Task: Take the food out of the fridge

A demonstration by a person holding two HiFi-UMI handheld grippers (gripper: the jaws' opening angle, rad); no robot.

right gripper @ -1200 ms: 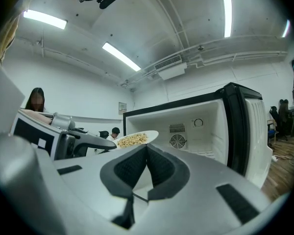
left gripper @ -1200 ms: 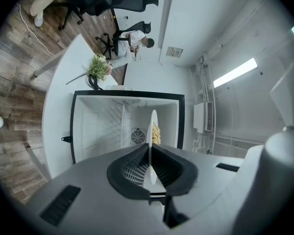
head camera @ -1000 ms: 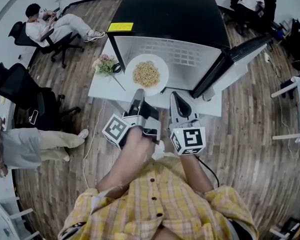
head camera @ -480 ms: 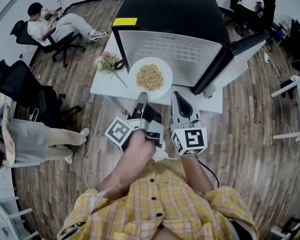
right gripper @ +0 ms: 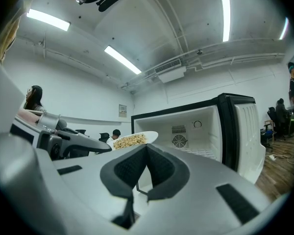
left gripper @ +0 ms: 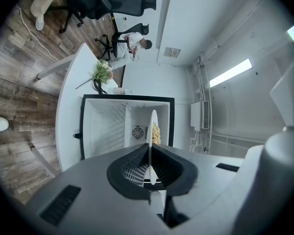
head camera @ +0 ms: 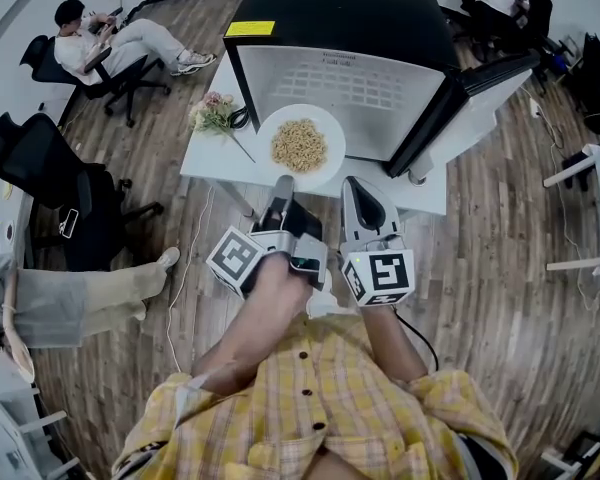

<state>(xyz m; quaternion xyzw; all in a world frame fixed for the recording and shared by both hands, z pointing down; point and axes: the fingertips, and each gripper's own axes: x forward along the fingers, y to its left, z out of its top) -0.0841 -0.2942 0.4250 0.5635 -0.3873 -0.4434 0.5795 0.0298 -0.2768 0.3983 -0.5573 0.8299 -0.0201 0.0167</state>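
Note:
A white plate of noodles (head camera: pixel 300 146) hangs level just in front of the open black mini fridge (head camera: pixel 345 18). My left gripper (head camera: pixel 282 180) is shut on the plate's near rim. Seen along the left gripper's jaws, the plate (left gripper: pixel 152 131) is edge-on, pinched between them, and the white fridge interior (left gripper: pixel 112 126) behind looks bare. My right gripper (head camera: pixel 360 190) is shut and holds nothing, close to the right of the left one. In the right gripper view the plate (right gripper: pixel 134 139) floats left of the fridge (right gripper: pixel 206 131).
The fridge stands on a white table (head camera: pixel 210 168) with a small flower bunch (head camera: pixel 212 116) at its left. The fridge door (head camera: pixel 470 118) swings open to the right. Office chairs (head camera: pixel 40 168), a seated person (head camera: pixel 100 38) and a walking person (head camera: pixel 70 293) are at the left.
The plate has come slightly out from the fridge opening in the left gripper. The right gripper has barely moved. The person at the left has walked on.

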